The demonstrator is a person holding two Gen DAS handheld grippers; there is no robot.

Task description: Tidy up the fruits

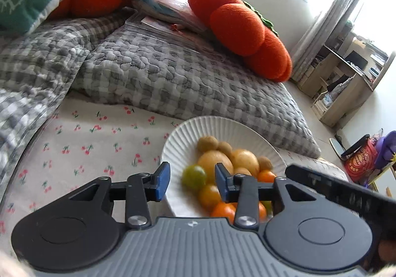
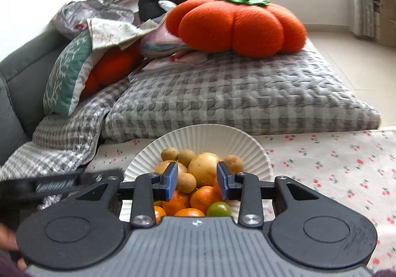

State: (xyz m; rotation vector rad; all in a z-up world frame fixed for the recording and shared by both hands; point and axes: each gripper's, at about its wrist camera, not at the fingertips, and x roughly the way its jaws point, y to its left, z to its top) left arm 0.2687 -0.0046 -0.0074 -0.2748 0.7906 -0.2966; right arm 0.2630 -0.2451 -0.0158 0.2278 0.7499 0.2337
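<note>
Fruit: I see small brown round ones (image 2: 186, 181), pale yellow ones (image 2: 206, 168), orange ones (image 2: 204, 197) and one green (image 2: 219, 208).
Plate (image 2: 198, 138): white, ribbed, heaped with fruit, on the cherry-print sheet (image 2: 334, 165) (beside a checked quilt (image 2: 235, 103)).
Left gripper (image 1: 192, 181): fingers apart, nothing between, above the plate.
Right gripper (image 2: 197, 181): parted, empty, above the heap.

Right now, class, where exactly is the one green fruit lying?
The green fruit lies in the white plate, at the near right edge of the pile in the right wrist view, touching an orange fruit beside it.
</note>
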